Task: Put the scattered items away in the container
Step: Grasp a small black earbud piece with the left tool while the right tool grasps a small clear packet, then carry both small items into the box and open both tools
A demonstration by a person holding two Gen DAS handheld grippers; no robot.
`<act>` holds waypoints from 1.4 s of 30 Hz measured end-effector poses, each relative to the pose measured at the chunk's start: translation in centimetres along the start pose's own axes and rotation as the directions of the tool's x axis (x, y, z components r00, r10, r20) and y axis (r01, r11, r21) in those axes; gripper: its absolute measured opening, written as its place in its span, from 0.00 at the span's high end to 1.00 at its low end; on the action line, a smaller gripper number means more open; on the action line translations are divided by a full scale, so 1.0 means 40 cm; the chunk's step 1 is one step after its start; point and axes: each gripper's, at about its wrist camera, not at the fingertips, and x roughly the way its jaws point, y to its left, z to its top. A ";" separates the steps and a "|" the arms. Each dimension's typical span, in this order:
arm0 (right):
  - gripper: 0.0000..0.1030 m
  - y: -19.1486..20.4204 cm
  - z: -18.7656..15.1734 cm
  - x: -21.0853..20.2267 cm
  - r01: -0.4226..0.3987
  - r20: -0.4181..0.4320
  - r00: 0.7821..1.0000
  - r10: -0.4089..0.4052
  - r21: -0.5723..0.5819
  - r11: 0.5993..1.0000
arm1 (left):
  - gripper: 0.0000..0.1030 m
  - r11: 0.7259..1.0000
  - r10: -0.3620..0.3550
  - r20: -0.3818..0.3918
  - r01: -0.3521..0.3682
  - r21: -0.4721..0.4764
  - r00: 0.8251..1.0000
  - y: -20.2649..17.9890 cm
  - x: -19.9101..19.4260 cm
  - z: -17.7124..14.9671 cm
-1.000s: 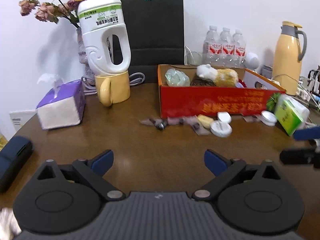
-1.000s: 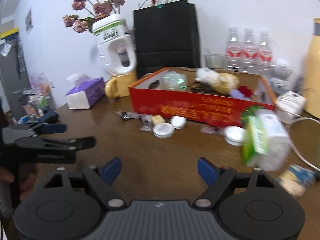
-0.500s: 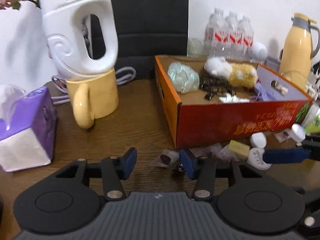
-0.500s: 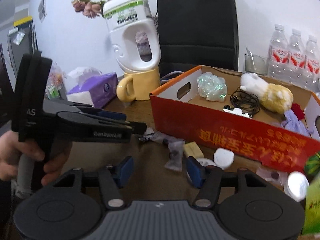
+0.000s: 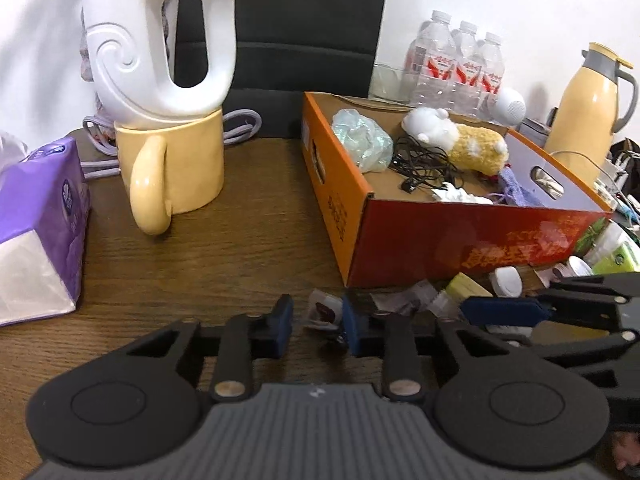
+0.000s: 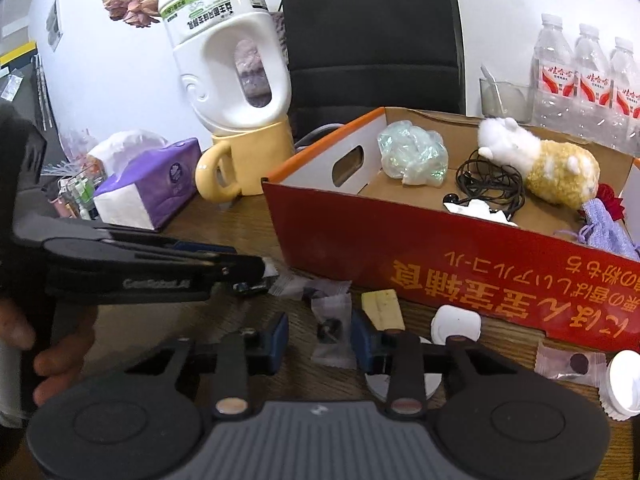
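A red cardboard box (image 5: 460, 236) (image 6: 440, 268) holds a plush toy, earphones and a plastic wad. Small items lie scattered before its front wall. My left gripper (image 5: 318, 320) is low over the table, its jaws closing around a clear candy packet (image 5: 324, 309); a gap still shows at the left pad. My right gripper (image 6: 320, 336) is also closing, with another clear packet (image 6: 330, 326) between its pads and not pinched. Each gripper shows in the other's view: the right gripper (image 5: 488, 311) beside me on the right, the left gripper (image 6: 248, 270) on the left.
A yellow bar (image 6: 382, 308), white lids (image 6: 456, 324) and a candy packet (image 6: 572, 362) lie by the box. A yellow mug (image 5: 176, 168) carries an upturned white jug (image 5: 160, 40). A purple tissue box (image 5: 40, 220), water bottles (image 5: 456, 64) and a thermos (image 5: 588, 100) stand around.
Both grippers have moved forward and down to the scattered items before the box. Their jaws have narrowed from wide open to either side of a candy packet each.
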 end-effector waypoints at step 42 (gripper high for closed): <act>0.86 0.039 -0.268 -0.561 0.125 0.276 0.948 -0.159 0.135 0.983 | 0.78 0.992 0.060 0.414 -0.100 0.074 0.908 -0.516 -0.468 -0.298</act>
